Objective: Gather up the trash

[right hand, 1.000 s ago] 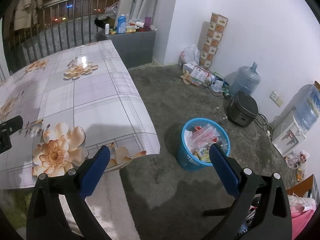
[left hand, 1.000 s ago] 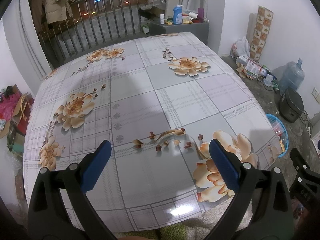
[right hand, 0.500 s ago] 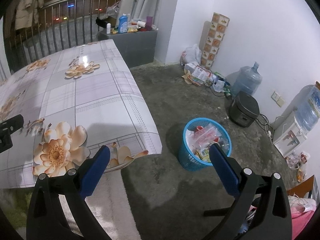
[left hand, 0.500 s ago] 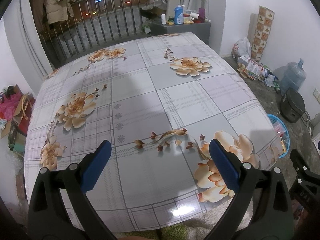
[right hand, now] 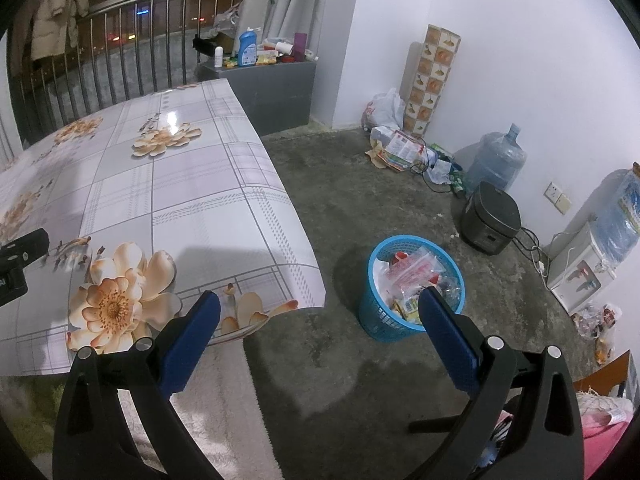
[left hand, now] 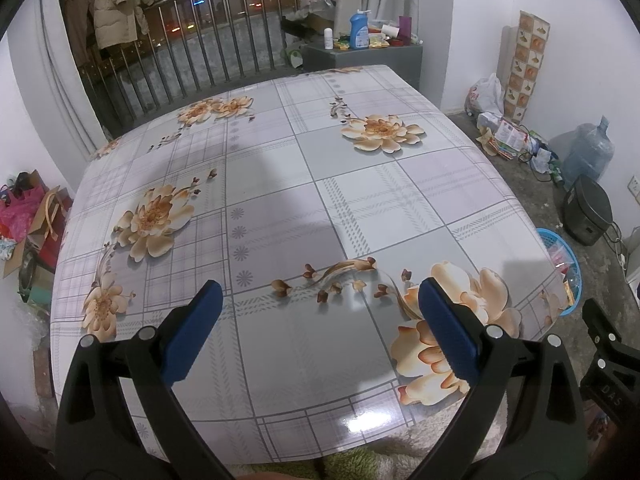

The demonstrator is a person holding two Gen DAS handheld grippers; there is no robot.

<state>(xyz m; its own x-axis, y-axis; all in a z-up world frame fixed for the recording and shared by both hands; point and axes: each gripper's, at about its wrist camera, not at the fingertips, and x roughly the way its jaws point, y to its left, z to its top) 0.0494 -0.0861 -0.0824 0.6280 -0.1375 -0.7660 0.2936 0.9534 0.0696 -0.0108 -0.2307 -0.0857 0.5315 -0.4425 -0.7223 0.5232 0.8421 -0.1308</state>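
The left gripper (left hand: pixel 318 308) was wide and held nothing above the table (left hand: pixel 280 184). The right gripper (right hand: pixel 320 320) was wide too, the blue basket (right hand: pixel 370 316) at lower right centre.

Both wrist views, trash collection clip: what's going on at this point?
Neither claw holds anything. The left claw hangs open over the floral-cloth table, where no trash shows. The right claw is open too, aimed at the floor beside the table, toward the blue basket already holding wrappers.

Left gripper (left hand: pixel 318 320) jaws spread wide, empty, above floral tablecloth (left hand: pixel 280 208); blue basket (left hand: pixel 562 256) far right, beyond table edge.
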